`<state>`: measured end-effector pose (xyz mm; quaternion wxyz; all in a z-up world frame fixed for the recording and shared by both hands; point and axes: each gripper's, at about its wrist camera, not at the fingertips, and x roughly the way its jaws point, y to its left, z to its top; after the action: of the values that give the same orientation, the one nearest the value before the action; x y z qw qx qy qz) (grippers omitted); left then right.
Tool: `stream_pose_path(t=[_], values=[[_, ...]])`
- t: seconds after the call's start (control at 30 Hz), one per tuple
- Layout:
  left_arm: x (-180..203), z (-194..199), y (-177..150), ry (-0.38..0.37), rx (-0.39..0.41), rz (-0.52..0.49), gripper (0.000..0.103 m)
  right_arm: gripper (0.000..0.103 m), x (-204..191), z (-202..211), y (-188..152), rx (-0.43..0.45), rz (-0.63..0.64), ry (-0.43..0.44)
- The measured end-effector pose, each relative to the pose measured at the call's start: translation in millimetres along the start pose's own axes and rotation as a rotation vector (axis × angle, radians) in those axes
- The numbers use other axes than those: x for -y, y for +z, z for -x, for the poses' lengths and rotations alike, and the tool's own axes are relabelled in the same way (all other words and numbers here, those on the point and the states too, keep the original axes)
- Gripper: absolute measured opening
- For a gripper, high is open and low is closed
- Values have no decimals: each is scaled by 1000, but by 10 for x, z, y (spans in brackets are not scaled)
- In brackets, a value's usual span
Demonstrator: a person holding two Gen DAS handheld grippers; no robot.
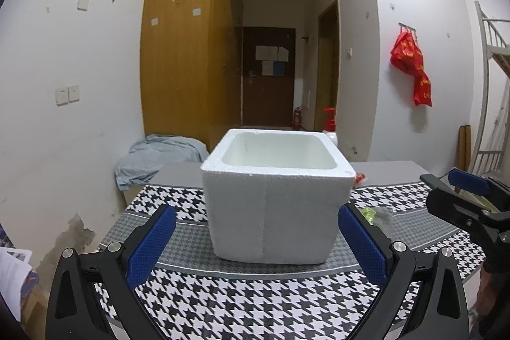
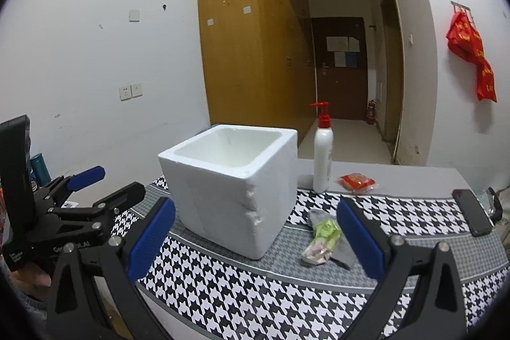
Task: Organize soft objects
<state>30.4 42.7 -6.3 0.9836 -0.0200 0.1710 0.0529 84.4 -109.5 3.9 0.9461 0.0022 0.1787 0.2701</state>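
Houndstooth cloth (image 1: 255,301) covers the table. Left wrist view: left gripper (image 1: 256,244) spread wide, empty, facing the foam box (image 1: 271,206), likely the bin; box interior mostly unseen. Right wrist view: right gripper (image 2: 255,239) also wide, empty; grey sock (image 2: 334,239) under green packet (image 2: 322,236) beside the box, sock partly hidden.
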Motion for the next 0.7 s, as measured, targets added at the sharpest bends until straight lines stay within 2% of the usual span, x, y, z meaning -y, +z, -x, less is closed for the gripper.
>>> stream_pose_path(t=[0.5, 0.7], values=[[228, -90, -34, -78, -19, -32, 102, 102, 220, 35, -57, -21, -40, -76], [370, -125, -61, -139, -36, -44, 102, 102, 311, 117, -111, -27, -38, -131]])
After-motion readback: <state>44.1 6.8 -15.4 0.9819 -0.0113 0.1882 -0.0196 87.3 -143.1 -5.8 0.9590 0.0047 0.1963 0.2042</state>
